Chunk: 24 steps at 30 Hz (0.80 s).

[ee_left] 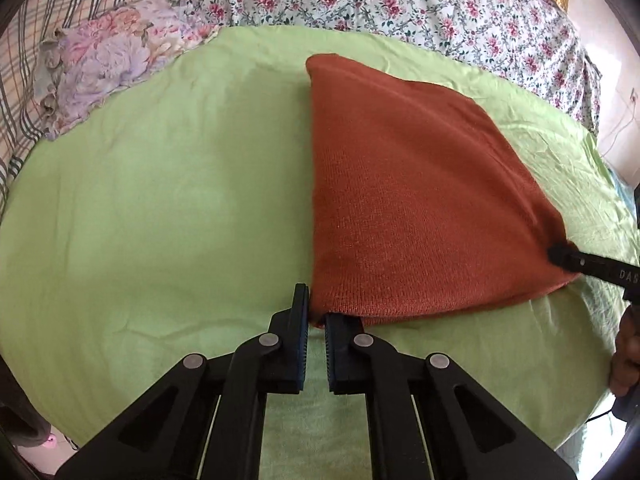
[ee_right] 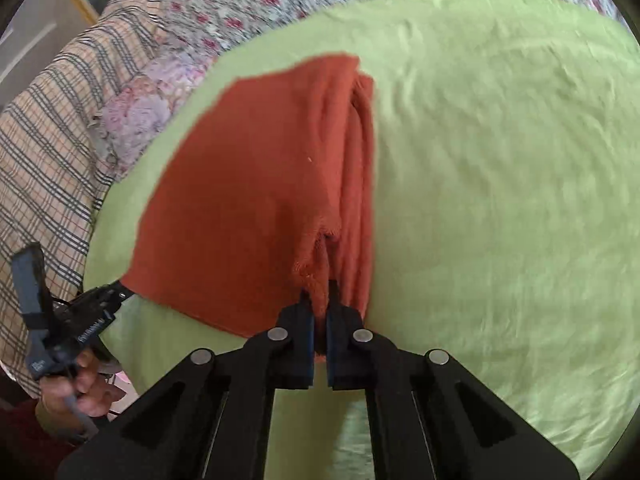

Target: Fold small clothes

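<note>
Both near corners are taken! The rust-red knit garment (ee_left: pixel 400 184) lies flat on the green sheet (ee_left: pixel 160 200) of the bed, already doubled over by the look of its layered right edge. The left tool (ee_left: pixel 316 316) has its jaws pressed together on the near left corner, with cloth pinched between the pads. The right tool (ee_right: pixel 320 320) is clamped on the near right corner, where several layers of knit bunch up into its grip.

Why hold it this way? With one corner in each tool, the near edge stays taut and level, likely so it can be carried toward the far edge for the next fold.

Both tools slant downward toward the bed, low over the sheet. In the right wrist view, the person's hand (ee_right: pixel 86 384) wraps the left tool's handle. The floral pillow (ee_left: pixel 104 64) sits well clear, off to the far left.
</note>
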### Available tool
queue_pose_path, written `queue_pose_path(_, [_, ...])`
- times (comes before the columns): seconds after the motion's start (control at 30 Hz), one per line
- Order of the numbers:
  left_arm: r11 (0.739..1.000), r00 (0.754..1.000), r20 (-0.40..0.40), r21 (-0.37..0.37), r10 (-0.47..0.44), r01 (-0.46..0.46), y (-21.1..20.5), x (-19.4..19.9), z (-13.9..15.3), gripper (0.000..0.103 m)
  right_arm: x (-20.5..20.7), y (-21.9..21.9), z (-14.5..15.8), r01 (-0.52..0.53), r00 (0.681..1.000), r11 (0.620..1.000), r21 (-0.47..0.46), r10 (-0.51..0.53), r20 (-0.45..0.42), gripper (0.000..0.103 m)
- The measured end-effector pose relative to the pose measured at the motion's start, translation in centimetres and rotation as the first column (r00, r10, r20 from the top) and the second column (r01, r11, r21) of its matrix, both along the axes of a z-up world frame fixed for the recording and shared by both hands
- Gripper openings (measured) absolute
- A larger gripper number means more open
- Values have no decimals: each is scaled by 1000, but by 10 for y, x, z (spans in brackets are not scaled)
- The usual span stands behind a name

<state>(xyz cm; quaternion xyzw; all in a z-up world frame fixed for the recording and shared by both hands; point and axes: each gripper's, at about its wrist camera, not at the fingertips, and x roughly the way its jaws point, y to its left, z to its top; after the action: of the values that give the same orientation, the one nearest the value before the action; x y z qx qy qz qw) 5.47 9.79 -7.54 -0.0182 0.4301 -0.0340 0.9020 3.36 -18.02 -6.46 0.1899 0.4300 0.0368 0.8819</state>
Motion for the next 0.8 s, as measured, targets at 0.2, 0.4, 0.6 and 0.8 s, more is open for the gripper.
queue_pose_path(0.2, [999, 999, -31, -29, -39, 38, 3, -2, -4, 6, 11, -2, 0, -15, 1000, 998, -69, 13, -24, 4])
queue_pose_path(0.4, [989, 993, -8, -88, -116, 115, 22, -22, 21, 6, 0, -20, 10, 24, 999, 1000, 17, -23, -42, 9])
queue_pose_path(0.6, [953, 966, 117, -171, -233, 250, 11, -15, 60, 13, 11, -45, 43, 68, 996, 993, 96, -73, 45, 15])
queue_pose_path(0.8, [940, 959, 70, -191, -275, 283, -16, 18, 40, 13, 84, -47, 44, 36, 996, 988, 151, -48, 74, 36])
